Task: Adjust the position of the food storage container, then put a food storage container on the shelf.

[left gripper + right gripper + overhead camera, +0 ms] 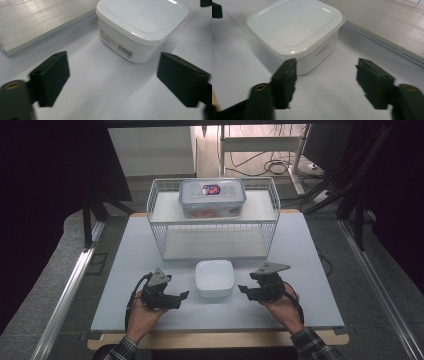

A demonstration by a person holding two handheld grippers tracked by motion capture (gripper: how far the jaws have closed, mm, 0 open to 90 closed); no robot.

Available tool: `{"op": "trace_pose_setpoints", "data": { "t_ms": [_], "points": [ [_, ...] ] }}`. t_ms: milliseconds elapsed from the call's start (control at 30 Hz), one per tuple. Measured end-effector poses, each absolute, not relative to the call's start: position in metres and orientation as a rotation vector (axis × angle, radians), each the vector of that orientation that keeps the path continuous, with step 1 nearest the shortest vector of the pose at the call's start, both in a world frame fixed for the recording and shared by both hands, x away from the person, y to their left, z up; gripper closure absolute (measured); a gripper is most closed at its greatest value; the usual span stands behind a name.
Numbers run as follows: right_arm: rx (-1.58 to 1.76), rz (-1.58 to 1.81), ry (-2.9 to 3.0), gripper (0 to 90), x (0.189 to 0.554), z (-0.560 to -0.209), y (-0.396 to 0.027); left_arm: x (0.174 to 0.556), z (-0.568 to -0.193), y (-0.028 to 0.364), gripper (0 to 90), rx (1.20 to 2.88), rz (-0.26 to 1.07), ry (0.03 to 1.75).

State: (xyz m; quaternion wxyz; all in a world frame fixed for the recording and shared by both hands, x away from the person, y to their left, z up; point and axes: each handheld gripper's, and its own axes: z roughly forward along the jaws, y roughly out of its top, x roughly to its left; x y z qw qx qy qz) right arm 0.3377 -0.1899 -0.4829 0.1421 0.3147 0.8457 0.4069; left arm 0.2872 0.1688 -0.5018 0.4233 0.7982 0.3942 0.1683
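- Left tongs [184, 294]: jaws spread wide with nothing between them, only bare bench; held low over the bench in the person's left hand [142, 312], tips pointing toward the white lidded box [214, 278]
- Right tongs [242, 289]: jaws also apart and empty; held in the right hand [280, 307], tips aimed back at the same box from the other side
- The white lidded box sits on the bench between the two tongs, just beyond each pair of tips and touched by neither; lid on; in the left gripper view a barcode label [124, 50] shows on its side wall
- Past the box, away from both tongs, stands a white wire rack [159, 222]; on its upper shelf rests a clear container with a blue-rimmed lid [212, 197]
- The pale bench [125, 270] lies under everything
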Motion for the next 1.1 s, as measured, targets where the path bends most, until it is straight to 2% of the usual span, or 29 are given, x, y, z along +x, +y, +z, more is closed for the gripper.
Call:
{"op": "trace_pose_setpoints", "data": {
  "t_ms": [133,233,500,667,933,1100],
  "points": [
    [0.883,1.197,2.47,15.2,0.335,-0.485,-0.194,0.281,-0.506,0.169,2.5,2.031,0.408,0.977],
    [0.868,1.195,2.488,10.6,0.332,-0.488,-0.195,0.279,-0.51,0.171,2.2,2.033,0.381,0.973],
    [0.865,1.182,2.52,8.6,0.333,-0.494,-0.197,0.278,-0.516,0.171,2.4,2.038,0.377,0.924],
    [0.848,1.177,2.514,6.2,0.333,-0.494,-0.197,0.282,-0.519,0.172,2.4,2.029,0.373,0.967],
    [0.832,1.164,2.514,5.1,0.336,-0.488,-0.194,0.285,-0.51,0.171,4.2,2.006,0.316,0.979],
    [0.852,1.19,2.514,1.9,0.337,-0.48,-0.189,0.29,-0.503,0.167,3.8,2.037,0.332,0.974]
  ]
}}
